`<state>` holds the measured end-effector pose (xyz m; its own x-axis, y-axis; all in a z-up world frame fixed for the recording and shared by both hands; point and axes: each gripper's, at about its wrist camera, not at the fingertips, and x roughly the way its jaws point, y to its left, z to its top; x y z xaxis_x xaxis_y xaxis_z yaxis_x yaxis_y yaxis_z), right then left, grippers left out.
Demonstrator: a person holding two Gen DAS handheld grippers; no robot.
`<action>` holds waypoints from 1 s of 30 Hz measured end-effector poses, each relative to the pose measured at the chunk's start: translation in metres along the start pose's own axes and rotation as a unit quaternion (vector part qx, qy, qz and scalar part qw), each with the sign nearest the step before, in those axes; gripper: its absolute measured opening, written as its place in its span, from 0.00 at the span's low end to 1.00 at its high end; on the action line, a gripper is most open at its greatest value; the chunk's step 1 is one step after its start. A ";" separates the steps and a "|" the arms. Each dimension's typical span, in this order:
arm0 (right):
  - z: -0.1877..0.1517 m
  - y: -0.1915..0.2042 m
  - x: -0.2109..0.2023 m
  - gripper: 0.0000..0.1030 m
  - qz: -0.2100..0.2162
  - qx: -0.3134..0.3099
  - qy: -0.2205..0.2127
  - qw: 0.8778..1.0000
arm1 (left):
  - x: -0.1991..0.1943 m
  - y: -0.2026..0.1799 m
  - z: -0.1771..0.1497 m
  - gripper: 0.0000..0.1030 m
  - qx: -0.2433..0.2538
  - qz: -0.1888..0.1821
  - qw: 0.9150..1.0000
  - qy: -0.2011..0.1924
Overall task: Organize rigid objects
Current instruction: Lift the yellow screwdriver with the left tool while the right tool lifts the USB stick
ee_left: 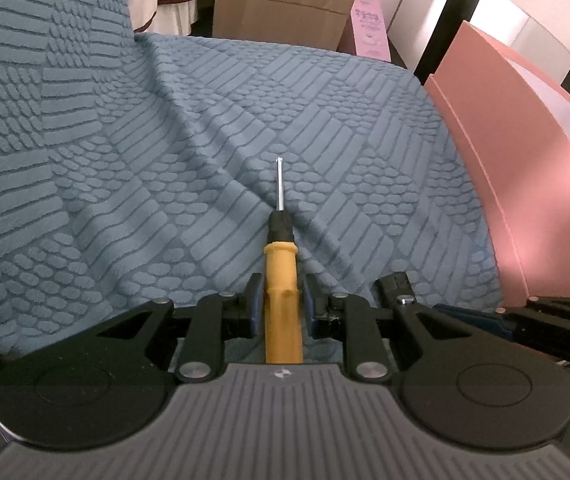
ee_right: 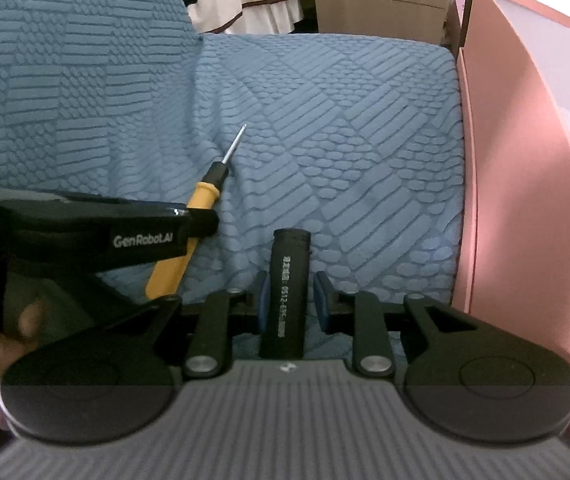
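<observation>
Left gripper [ee_left: 281, 300]: fingers clenched on the yellow handle of a screwdriver [ee_left: 281, 264], at lower centre of the left wrist view; the thin metal shaft points away toward mid-frame, over the fabric.

Right gripper [ee_right: 289, 300]: fingers clenched on a black cylinder [ee_right: 288, 280] printed with pale lettering, at lower centre of the right wrist view; it stands out forward between the blue pads.

Relation of the two: in the right wrist view the screwdriver shows at centre left, carried by the other gripper; the two held things are near but apart.

Step in hand: both items appear to be lifted and carried, not yet put down. No destination for them can be told with certainty.

Next move: probably carrying each item to the pink box [ee_left: 525, 184] at the right edge of both views, then releasing one at a time; the fingers would need to clear its tall wall first.

Surface: a blue couch cover [ee_left: 165, 140] with raised woven blocks, creased toward the centre.

Room: a cardboard box [ee_left: 289, 0] at top centre, ruffled cloth at upper left, a pink carton beside the box.
</observation>
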<state>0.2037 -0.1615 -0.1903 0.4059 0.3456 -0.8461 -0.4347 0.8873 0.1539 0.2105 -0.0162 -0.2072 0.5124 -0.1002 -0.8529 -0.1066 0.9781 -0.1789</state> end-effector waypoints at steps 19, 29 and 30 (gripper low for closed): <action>0.004 0.014 0.001 0.26 -0.034 -0.045 -0.031 0.998 | -0.001 -0.014 -0.003 0.22 0.031 0.004 0.999 -0.021; 0.006 0.005 -0.016 0.26 -0.030 -0.027 -0.051 0.998 | -0.023 -0.007 0.001 0.22 0.001 -0.022 0.999 -0.039; 0.006 0.006 -0.018 0.26 -0.031 -0.028 -0.055 0.998 | -0.024 -0.007 0.002 0.22 -0.003 -0.024 0.999 -0.040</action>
<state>0.1988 -0.1609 -0.1717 0.5174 0.3247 -0.7917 -0.4494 0.8905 0.0714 0.2004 -0.0198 -0.1847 0.5841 -0.1310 -0.8011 -0.0862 0.9713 -0.2217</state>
